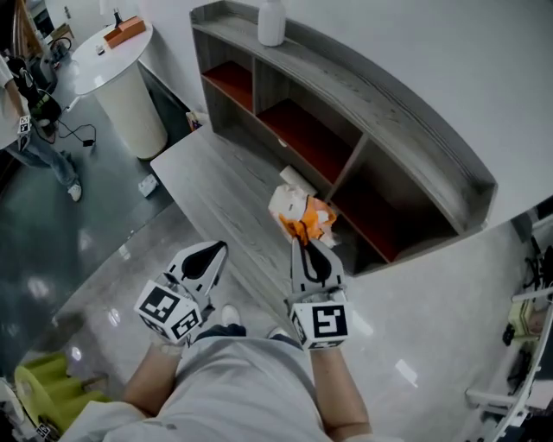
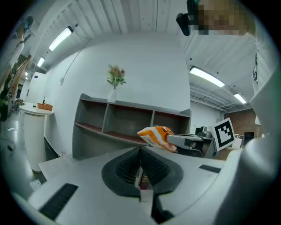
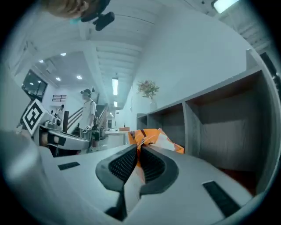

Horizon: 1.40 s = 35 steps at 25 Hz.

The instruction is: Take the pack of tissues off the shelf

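No brand or lettering can be read anywhere; any print on the pack of tissues (image 1: 298,214) is too blurred to make out. The only clear markings are the black-and-white square patterns on the right marker cube (image 1: 318,321) and the left marker cube (image 1: 168,309).

The pack is a soft bundle in crinkled wrap, bright orange with white bands and one paler, whiter end turned toward the shelf (image 1: 415,112). Its wrap is creased and bunched where it is gripped.

The right gripper (image 1: 302,246) has its jaws pressed together on the near edge of the pack, and the right gripper view shows orange wrap pinched between the ribbed pads (image 3: 151,165). The pack hangs in the air out in front of the shelf, over the far edge of the low grey bench (image 1: 216,181), about level with the divider between the middle and right lower compartments. In the left gripper view it sits clear of the shelf's red-brown floor boards.

The left gripper (image 1: 212,252) hovers over the bench's near edge, beside the right gripper, with its jaws closed together and nothing from the scene between them.

A white vase (image 1: 270,22) stands on the shelf's top board near its left end; the left gripper view shows flowers in it.
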{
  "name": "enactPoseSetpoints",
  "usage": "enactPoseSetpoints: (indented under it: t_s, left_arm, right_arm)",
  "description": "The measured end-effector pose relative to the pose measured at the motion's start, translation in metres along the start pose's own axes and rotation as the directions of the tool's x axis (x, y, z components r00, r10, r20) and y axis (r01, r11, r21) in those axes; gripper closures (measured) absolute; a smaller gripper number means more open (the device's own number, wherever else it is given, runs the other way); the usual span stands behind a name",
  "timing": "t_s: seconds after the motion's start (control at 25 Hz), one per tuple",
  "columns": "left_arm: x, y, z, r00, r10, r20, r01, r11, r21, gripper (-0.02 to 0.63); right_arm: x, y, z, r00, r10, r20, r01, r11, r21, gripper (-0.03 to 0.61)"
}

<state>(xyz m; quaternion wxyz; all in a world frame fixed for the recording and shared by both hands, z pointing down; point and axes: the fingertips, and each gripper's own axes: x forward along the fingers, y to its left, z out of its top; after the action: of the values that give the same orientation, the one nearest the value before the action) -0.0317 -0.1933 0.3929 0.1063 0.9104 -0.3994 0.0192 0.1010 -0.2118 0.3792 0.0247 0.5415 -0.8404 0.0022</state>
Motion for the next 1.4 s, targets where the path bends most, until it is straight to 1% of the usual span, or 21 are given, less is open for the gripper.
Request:
enactPoseSetpoints:
  t_s: [0.08,0.16,0.4,0.64,0.8,1.16,1.4]
  left_arm:
    - [0.003,-0.003,0.001,1.000,-0.014,0.000,0.014,1.000,0.002,0.597]
    - [0.006,-0.004,0.001,1.000,-0.026,0.002,0.026,1.000,0.003,0.597]
    - [0.011,-0.008,0.002,0.998,-0.058,0.007,0.058,0.998,0.005,0.597]
    - [0.017,-0.018,0.001,0.995,-0.102,0.007,0.102,0.995,0.005,0.597]
    - [0.018,-0.022,-0.001,0.993,-0.117,0.011,0.117,0.993,0.005,0.597]
    - [0.021,-0.026,-0.001,0.991,-0.134,0.004,0.134,0.991,0.001,0.597]
    - [0.024,-0.030,-0.005,0.989,-0.145,-0.001,0.145,0.989,0.001,0.597]
  right_arm:
    - [-0.001,0.007,0.013,0.998,0.024,0.066,-0.024,1.000,0.001,0.546]
    - [-0.003,0.014,0.022,0.993,0.054,0.109,-0.052,0.999,-0.016,0.546]
    - [-0.008,0.036,0.034,0.976,0.128,0.175,-0.121,0.992,-0.045,0.546]
    - [-0.014,0.046,0.031,0.968,0.163,0.193,-0.154,0.986,-0.064,0.546]
    - [-0.016,0.047,0.025,0.969,0.163,0.188,-0.153,0.986,-0.065,0.546]
    - [-0.019,0.047,0.026,0.970,0.152,0.190,-0.141,0.987,-0.072,0.546]
    - [-0.020,0.044,0.020,0.975,0.144,0.171,-0.132,0.988,-0.080,0.546]
